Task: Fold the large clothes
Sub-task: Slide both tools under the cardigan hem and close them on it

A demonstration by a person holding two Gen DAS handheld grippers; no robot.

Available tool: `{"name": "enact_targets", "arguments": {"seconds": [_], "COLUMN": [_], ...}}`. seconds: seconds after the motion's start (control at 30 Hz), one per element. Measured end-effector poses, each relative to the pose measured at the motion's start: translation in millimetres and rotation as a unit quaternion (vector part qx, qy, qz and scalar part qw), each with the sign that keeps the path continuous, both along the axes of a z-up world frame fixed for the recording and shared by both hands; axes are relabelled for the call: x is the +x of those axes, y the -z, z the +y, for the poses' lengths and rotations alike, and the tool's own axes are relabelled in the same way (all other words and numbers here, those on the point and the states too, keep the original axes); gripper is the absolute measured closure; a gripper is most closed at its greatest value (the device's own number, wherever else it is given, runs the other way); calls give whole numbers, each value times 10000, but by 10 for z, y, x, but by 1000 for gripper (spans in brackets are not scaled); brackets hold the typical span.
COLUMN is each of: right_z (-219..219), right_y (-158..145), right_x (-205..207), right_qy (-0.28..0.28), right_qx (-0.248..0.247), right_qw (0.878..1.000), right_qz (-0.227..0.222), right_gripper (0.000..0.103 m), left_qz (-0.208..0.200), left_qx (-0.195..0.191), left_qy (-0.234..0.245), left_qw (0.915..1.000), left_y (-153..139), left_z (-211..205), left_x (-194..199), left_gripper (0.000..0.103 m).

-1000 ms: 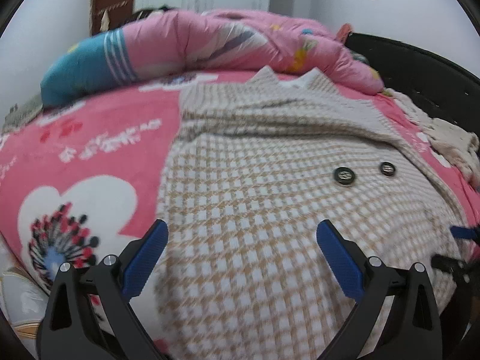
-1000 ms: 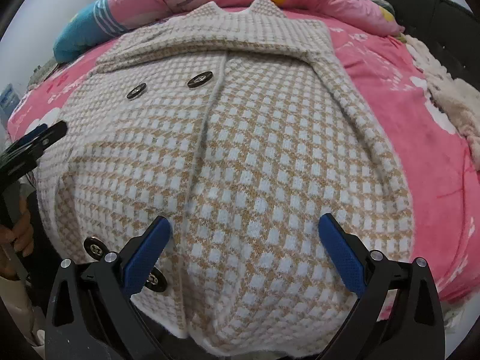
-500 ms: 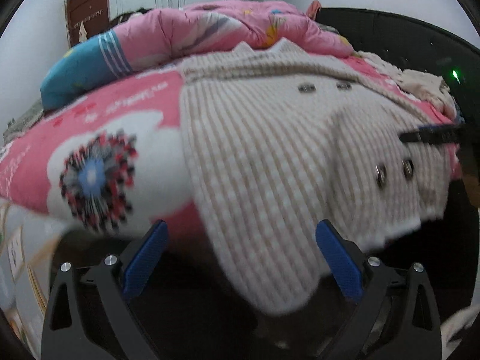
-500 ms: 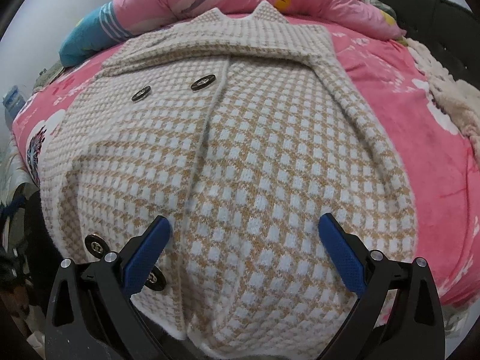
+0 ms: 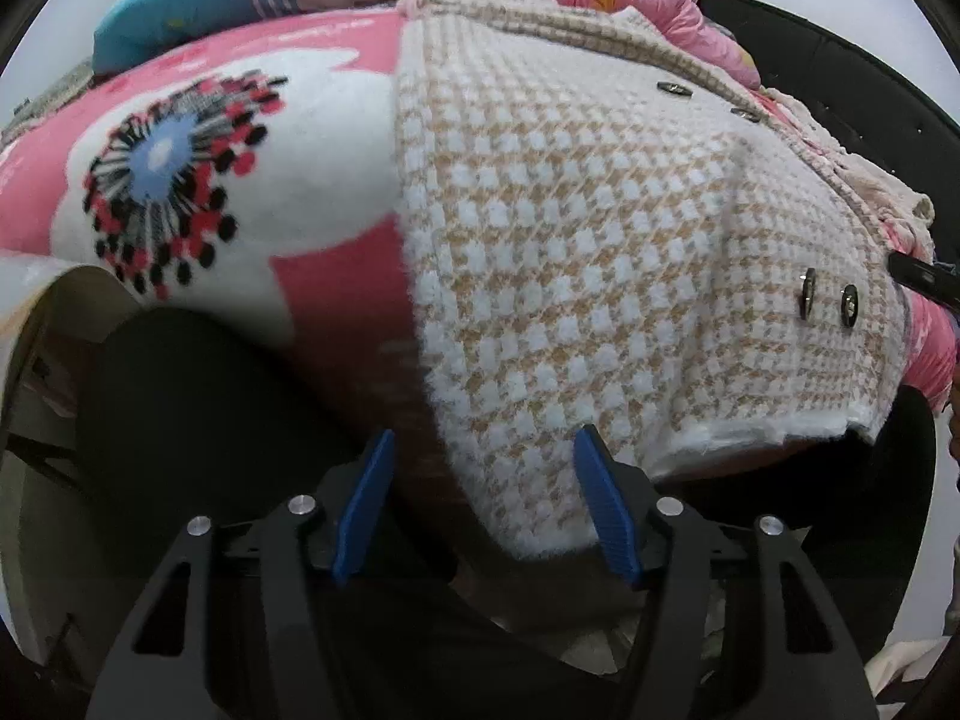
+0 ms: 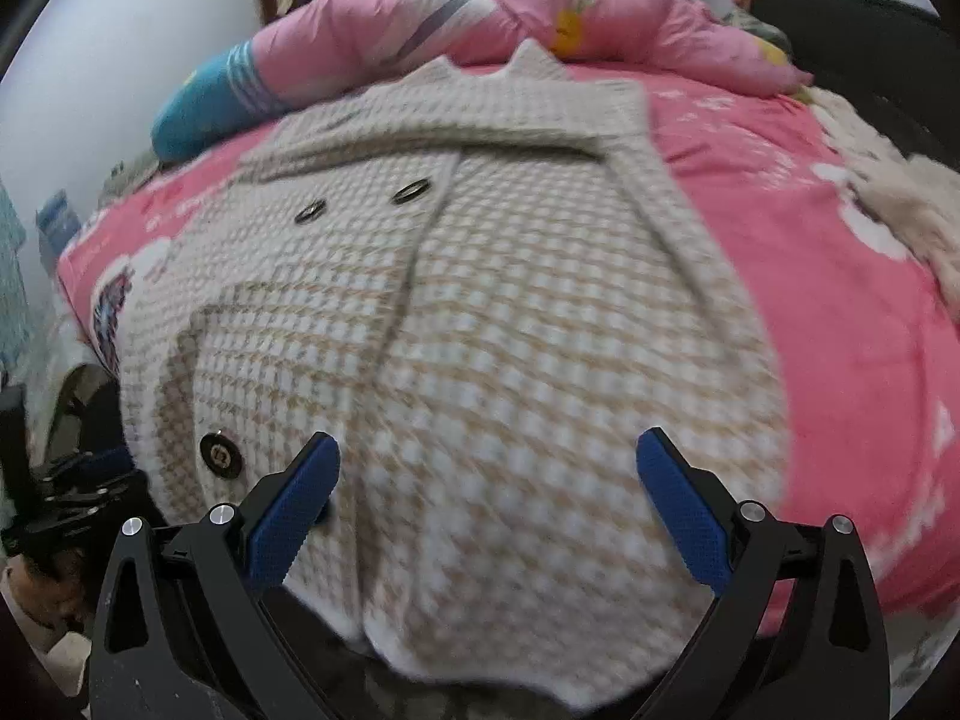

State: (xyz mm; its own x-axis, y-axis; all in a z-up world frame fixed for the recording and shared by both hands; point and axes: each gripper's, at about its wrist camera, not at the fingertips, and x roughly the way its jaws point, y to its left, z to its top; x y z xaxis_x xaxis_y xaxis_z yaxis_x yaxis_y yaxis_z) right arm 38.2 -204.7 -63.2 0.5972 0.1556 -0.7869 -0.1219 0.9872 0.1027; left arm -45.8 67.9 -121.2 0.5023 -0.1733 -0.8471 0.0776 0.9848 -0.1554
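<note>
One coat [image 5: 600, 252]: left hand-held gripper [image 5: 486, 504], formerly wide, closing around hem corner; right hand-held gripper [image 6: 486, 504] open above hem.

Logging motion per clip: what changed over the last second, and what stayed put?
The left claw dropped from above the bed to the houndstooth coat hem overhanging the edge; its jaws are closing around that corner, pads not yet pressing. The right claw shifted slightly, wide open over the hem. Coat, pink blanket and quilt lie unchanged.
</note>
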Motion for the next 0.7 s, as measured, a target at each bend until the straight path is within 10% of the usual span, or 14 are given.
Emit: {"name": "enact_targets", "arguments": {"seconds": [0.33, 0.7], "right_z": [-837, -943], "right_y": [189, 716], "right_x": [-385, -360], "right_qy": [962, 1014], "right_qx": [976, 1972], "right_qw": [9890, 9654], "right_qz": [562, 1370], "right_gripper": [11, 49], "left_qz": [390, 357], "left_qx": [-220, -180], "left_qy": [-88, -137], "left_qw": [9990, 9991], "left_y": [138, 153], "left_z": [-122, -308], "left_x": [230, 403], "left_gripper": [49, 60]}}
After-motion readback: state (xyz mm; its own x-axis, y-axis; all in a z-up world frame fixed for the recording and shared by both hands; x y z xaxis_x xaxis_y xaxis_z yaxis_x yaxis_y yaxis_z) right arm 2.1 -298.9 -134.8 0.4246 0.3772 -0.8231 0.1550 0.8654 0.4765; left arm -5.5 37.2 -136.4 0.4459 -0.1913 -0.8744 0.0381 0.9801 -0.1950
